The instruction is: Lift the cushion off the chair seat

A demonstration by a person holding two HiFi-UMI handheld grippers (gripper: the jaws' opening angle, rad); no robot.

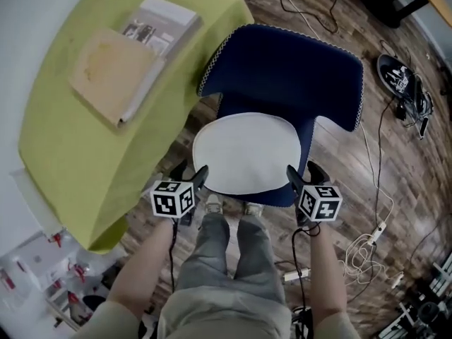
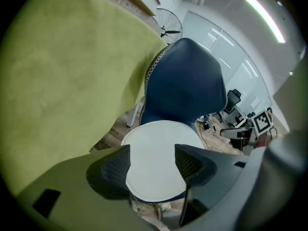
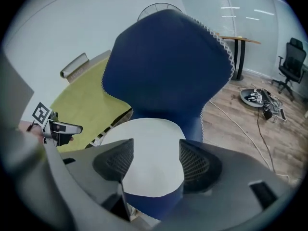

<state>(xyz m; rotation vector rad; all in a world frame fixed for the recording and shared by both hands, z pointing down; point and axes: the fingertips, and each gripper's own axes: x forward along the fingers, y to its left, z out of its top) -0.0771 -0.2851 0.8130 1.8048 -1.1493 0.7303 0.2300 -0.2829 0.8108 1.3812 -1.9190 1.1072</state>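
A white, rounded cushion (image 1: 247, 152) lies flat on the seat of a dark blue chair (image 1: 282, 73). In the head view both grippers hover at the seat's front edge. My left gripper (image 1: 191, 174) is at the cushion's front left corner and my right gripper (image 1: 304, 173) at its front right corner. Both are open and hold nothing. The left gripper view looks down between spread jaws of the left gripper (image 2: 152, 153) onto the cushion (image 2: 159, 134). In the right gripper view, the cushion (image 3: 144, 134) lies beyond the spread jaws of the right gripper (image 3: 156, 153). Neither gripper touches the cushion.
A table under a yellow-green cloth (image 1: 85, 140) stands close on the chair's left and carries a flat box and booklets (image 1: 116, 73). Cables (image 1: 367, 246) and dark gear (image 1: 402, 83) lie on the wooden floor to the right. The person's legs (image 1: 226, 260) stand just before the seat.
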